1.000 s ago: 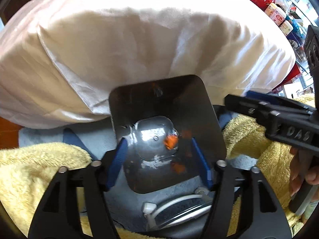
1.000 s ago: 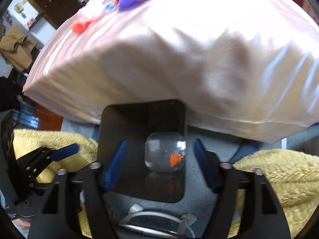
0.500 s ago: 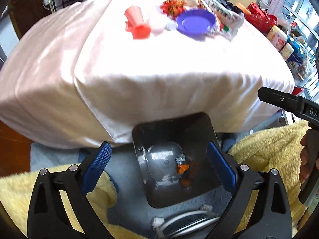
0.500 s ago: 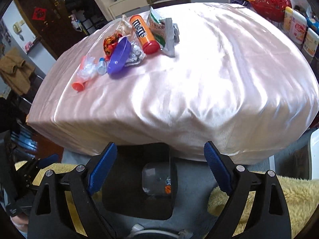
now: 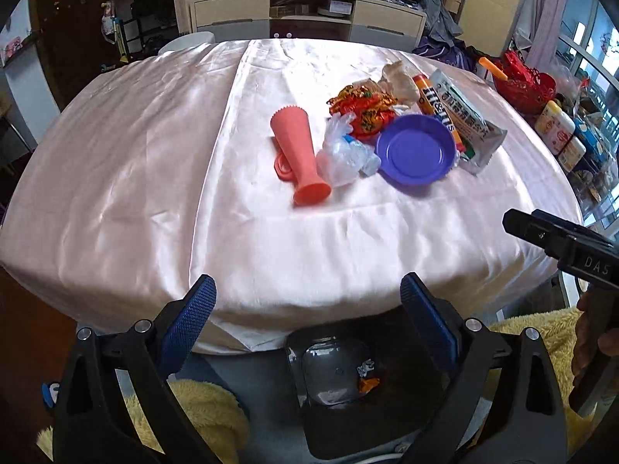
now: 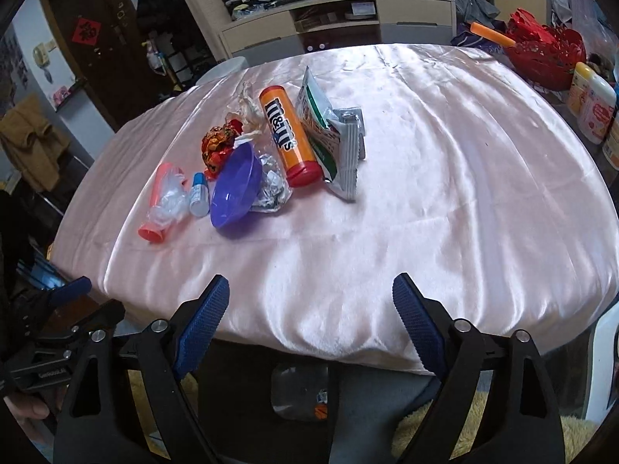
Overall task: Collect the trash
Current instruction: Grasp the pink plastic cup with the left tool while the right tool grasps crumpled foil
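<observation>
A heap of trash lies on the pink-clothed table: a salmon cup on its side, crumpled clear plastic, a purple bowl, a red-orange wrapper, an M&M's tube and a green-white packet. A black bin under the table's near edge holds a clear cup and an orange wrapper. My left gripper is open and empty above the bin. My right gripper is open and empty over the near table edge.
Yellow fleece lies on both sides of the bin. A red basket and bottles stand beyond the table's right side. A cabinet stands behind the table. The other gripper shows at the right edge of the left wrist view.
Both grippers have risen from down at the bin to table height. Their jaws have opened wide. The table top and trash heap came into view.
</observation>
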A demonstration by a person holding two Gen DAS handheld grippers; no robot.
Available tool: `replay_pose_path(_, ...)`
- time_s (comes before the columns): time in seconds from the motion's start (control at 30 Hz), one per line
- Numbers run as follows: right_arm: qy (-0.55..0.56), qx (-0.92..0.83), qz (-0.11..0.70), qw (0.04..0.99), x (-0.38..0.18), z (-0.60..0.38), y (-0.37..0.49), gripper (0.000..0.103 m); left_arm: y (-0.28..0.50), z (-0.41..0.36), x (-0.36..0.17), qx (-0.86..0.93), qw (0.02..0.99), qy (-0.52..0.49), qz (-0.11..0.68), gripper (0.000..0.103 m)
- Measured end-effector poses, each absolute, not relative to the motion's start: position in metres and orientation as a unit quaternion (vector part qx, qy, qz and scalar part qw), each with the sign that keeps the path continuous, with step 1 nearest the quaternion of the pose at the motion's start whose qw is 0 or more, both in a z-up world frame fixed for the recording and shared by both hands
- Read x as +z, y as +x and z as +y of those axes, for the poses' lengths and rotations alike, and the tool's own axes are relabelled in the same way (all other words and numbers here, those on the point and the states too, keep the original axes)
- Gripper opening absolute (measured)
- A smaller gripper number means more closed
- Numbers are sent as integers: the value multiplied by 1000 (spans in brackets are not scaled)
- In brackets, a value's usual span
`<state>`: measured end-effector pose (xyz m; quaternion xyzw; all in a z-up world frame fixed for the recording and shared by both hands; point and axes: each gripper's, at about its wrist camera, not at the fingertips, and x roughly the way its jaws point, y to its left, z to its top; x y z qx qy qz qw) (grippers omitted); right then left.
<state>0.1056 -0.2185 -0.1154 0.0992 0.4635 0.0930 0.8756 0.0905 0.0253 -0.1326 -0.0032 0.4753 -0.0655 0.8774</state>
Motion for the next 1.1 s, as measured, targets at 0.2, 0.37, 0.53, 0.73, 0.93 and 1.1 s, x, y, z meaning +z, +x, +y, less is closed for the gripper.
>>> replay_pose_path(0.2,115,112,465,871,-121,-215,131,49,120,27,-125,-69,883,-13,465,66)
replay_pose_path(0.37,113,121,460,872,-121,-207,149,41,138,30,-127,-69,881,-19,468,51)
replay_pose_path(0.53,111,121,461,872,-123,-200,163,40,152,34,-136,-62,876,-21,478,46)
replay_pose_path(0.73,113,126,464,870,-125,-195,170,40,165,34,-141,-64,874,-25,481,46)
replay_pose_path(0.93,118,137,469,864,-129,-187,175,40,173,22,-153,-76,866,-13,495,43)
replay_pose_path(1.1,123,143,472,861,-133,-183,179,40,176,15,-161,-75,863,0,499,29)
